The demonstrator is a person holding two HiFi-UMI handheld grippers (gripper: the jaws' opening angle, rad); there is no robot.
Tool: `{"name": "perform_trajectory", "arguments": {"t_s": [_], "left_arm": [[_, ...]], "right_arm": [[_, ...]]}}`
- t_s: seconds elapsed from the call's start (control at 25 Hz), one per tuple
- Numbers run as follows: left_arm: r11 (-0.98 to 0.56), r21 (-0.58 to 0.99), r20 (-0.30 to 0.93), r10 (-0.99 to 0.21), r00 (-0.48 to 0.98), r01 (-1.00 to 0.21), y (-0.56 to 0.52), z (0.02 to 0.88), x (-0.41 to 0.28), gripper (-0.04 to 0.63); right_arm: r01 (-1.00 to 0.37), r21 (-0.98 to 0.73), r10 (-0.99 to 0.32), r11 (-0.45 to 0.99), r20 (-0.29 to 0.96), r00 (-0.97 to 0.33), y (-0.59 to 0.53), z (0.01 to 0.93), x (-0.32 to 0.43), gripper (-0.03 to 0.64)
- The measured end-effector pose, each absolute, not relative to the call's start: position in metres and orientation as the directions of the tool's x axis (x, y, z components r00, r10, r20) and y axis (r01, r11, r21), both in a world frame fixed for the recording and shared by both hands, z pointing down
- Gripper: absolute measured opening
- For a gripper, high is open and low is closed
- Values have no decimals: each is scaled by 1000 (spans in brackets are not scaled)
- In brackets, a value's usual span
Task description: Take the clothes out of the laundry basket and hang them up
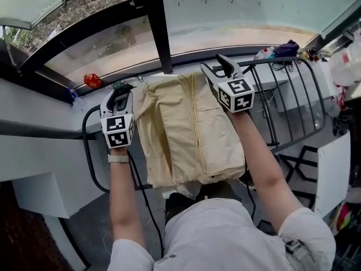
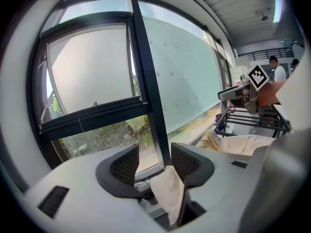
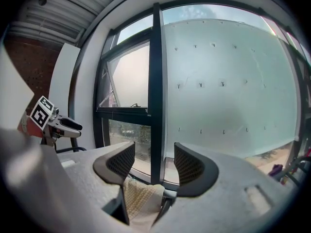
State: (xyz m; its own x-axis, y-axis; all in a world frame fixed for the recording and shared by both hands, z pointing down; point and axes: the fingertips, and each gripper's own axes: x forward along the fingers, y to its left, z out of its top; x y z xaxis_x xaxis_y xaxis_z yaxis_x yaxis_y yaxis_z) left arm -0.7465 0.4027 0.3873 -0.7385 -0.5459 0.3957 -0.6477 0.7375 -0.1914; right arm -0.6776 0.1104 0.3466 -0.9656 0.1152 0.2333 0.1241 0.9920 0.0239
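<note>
Both of the person's arms reach straight out from the body toward the window, forearms nearly parallel, one on each side of the shirt (image 1: 189,131). The left hand (image 1: 117,130) keeps its wrist straight and its gripper tipped slightly down at the shirt's far left corner. The right hand (image 1: 237,97) is a little farther forward, and its gripper lies closer to level at the far right corner.

The left gripper (image 1: 120,94) has its jaws spread apart. In its own view, a fold of the pale yellow cloth (image 2: 170,191) lies low in the throat of the gripper, against the inner side of the right jaw. The ribbed pads (image 2: 125,164) stand clear of it, with the black window post (image 2: 148,91) showing through the gap.

The right gripper (image 1: 217,65) is just as wide open. A bunch of the waffle-textured cloth (image 3: 141,198) sits deep between its jaws, below the pads (image 3: 187,166), which do not press on it.

The shirt is spread flat over the top of the black drying rack (image 1: 260,97) beside the grey sill (image 1: 34,106). Its near edge hangs down in front of the person's chest.
</note>
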Motion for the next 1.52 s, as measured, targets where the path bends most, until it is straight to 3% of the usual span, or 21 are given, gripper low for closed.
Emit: {"name": "perform_trajectory", "arguments": {"t_s": [0.4, 1.12, 1.52], "left_arm": [[685, -105, 306, -667, -679, -721, 422, 343, -641, 192], [421, 56, 193, -894, -404, -905, 378, 326, -450, 192], [178, 55, 267, -951, -157, -983, 277, 348, -329, 192]], "right_arm": [[108, 11, 104, 994, 169, -980, 149, 312, -550, 236], [-206, 12, -203, 979, 226, -953, 150, 319, -274, 236], [-376, -21, -355, 926, 285, -890, 95, 363, -132, 236]]}}
